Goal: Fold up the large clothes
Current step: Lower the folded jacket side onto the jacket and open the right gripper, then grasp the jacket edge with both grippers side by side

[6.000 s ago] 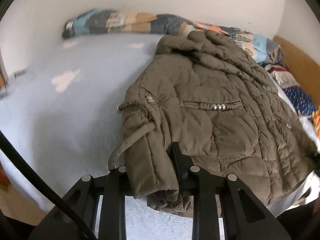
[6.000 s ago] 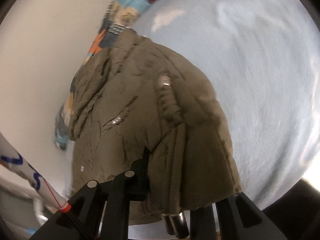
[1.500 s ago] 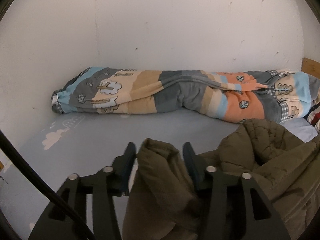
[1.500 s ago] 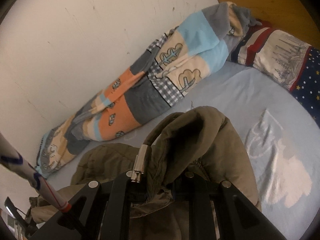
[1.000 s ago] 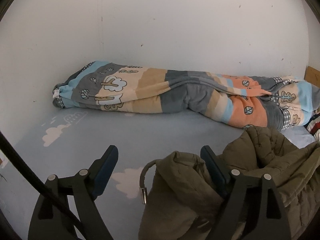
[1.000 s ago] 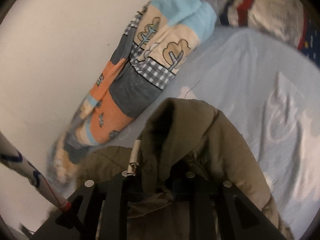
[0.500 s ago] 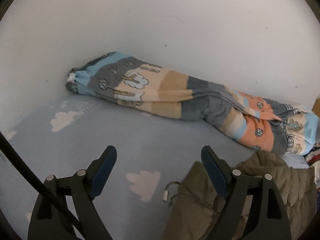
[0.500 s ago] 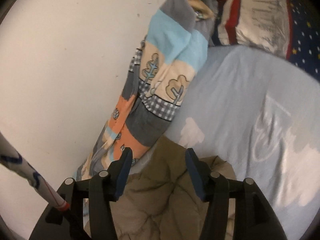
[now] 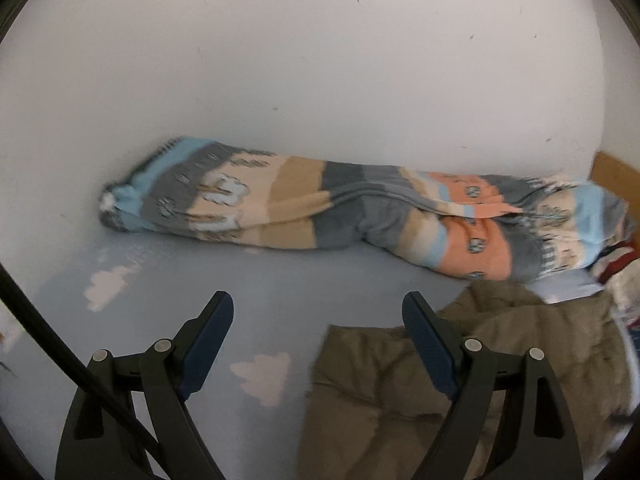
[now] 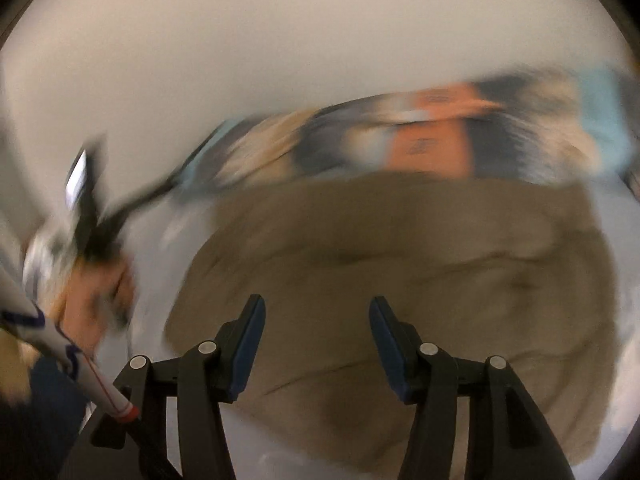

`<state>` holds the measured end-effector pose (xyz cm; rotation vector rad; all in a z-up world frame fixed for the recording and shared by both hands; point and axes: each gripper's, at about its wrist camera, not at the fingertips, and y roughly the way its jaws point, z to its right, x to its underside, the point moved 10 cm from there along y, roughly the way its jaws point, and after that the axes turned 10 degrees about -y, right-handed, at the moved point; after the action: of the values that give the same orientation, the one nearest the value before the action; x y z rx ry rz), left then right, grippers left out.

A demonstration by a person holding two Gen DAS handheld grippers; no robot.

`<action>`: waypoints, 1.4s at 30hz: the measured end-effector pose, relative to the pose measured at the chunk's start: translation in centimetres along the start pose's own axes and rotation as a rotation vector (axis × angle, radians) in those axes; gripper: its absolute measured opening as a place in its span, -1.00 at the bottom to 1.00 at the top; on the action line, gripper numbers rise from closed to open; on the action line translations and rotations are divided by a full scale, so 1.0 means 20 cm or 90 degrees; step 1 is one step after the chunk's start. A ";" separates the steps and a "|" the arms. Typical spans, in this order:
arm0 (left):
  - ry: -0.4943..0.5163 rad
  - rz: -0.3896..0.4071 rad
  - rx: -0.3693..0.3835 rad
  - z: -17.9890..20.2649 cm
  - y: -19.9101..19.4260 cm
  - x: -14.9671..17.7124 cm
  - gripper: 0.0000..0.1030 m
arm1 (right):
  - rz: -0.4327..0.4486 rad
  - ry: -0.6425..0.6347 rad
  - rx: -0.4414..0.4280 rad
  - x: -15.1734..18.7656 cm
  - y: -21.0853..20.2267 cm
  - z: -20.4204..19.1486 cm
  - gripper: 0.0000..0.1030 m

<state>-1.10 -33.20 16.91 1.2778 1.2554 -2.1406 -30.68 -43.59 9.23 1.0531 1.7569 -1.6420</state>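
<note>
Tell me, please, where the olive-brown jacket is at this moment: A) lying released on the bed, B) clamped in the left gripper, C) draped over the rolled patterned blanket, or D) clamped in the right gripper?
A: the jacket lies on the light blue sheet, with both the left gripper and the right gripper open and empty.

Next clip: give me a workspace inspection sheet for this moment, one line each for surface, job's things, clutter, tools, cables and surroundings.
Surface: bed sheet, pale blue with white clouds.
Job's things: olive jacket lying on the sheet, touched by neither tool.
Clutter: rolled patterned quilt along the wall; pillow at far right.
Tools: left tool open, empty; right tool open, empty, its jaws have just been opening.
Cables: black cable beside left tool.
Surroundings: white wall; right view blurred.
</note>
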 end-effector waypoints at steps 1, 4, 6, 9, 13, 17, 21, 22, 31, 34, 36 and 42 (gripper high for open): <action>0.002 -0.012 0.013 0.01 0.01 0.01 0.66 | -0.009 -0.011 -0.023 0.02 0.03 -0.10 0.13; 0.021 -0.043 0.035 0.06 0.03 0.06 0.66 | -0.071 0.033 -0.099 0.12 0.19 -0.22 0.05; 0.036 -0.060 0.057 0.10 0.04 0.10 0.66 | -0.106 0.027 -0.090 0.18 0.29 -0.19 -0.15; 0.061 -0.085 0.095 0.19 0.05 0.16 0.66 | -0.134 0.060 -0.032 0.20 0.39 -0.02 -0.92; 0.096 -0.144 0.149 0.32 0.09 0.32 0.66 | -0.105 0.148 0.053 0.13 0.43 0.32 -0.94; 0.144 -0.223 0.114 0.40 0.24 0.58 0.66 | -0.127 0.199 0.070 0.16 0.49 0.46 -1.00; 0.167 -0.254 0.036 0.35 0.39 0.77 0.72 | -0.122 0.243 0.058 0.19 0.49 0.53 -1.00; 0.158 -0.251 0.032 0.34 0.41 0.78 0.76 | -0.122 0.248 0.053 0.20 0.49 0.54 -1.00; 0.154 -0.246 0.039 0.33 0.30 0.69 0.79 | -0.069 0.241 0.095 0.10 0.14 0.56 -0.93; 0.157 -0.240 0.040 0.34 0.22 0.63 0.79 | -0.083 0.211 0.187 0.18 -0.08 0.64 -0.85; 0.158 -0.239 0.040 0.35 0.17 0.60 0.79 | -0.088 0.227 0.220 0.28 -0.22 0.69 -0.82; 0.170 -0.218 0.030 0.40 -0.09 0.56 0.79 | -0.090 0.320 0.264 0.47 -0.48 0.79 -0.79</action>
<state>-12.52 -37.20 10.08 1.4995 1.6448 -2.2947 -46.06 -57.05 5.23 1.6840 1.8638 -2.0143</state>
